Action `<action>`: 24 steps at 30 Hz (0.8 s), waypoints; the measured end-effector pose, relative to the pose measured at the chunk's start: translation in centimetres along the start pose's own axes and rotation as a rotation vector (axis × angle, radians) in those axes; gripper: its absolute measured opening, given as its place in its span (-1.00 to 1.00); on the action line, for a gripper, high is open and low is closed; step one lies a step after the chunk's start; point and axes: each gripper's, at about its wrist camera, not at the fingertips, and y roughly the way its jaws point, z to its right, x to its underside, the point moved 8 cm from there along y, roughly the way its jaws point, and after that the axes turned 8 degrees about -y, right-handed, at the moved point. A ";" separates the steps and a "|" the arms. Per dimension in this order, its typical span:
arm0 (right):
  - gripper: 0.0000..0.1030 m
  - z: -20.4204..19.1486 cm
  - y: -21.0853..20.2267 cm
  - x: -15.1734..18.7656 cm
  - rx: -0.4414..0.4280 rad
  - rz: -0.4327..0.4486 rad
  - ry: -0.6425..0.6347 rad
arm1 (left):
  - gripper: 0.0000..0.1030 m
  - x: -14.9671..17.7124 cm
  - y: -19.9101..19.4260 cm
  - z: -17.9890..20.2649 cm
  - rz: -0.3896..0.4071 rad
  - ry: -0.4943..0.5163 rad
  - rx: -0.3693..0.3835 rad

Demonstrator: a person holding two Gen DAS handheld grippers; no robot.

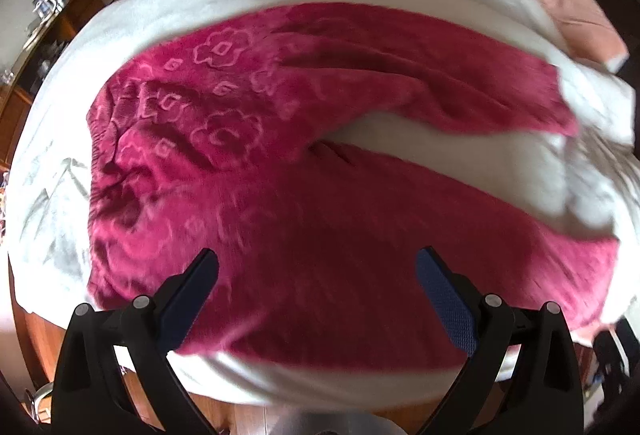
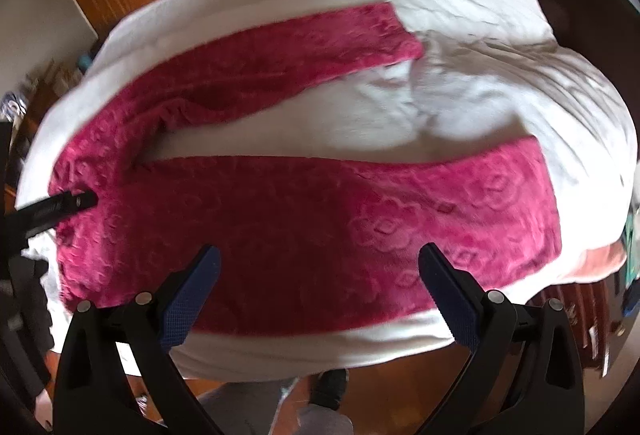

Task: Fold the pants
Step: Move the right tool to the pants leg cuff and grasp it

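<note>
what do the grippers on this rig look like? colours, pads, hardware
Both match: the left gripper and right gripper have glossy black plastic bodies with two long tapering fingers, each faced with a dark blue pad with a fine grid texture. Round silver pivot pins sit at the finger bases. No cables or sleeves are visible.

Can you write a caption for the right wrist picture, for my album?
Open right gripper hovers over pink pants spread on a white blanket.
</note>
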 end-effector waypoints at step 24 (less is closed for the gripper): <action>0.95 13.3 16.4 -20.1 0.122 -0.012 -0.006 | 0.89 -9.4 8.2 -9.4 -0.025 -0.208 -0.176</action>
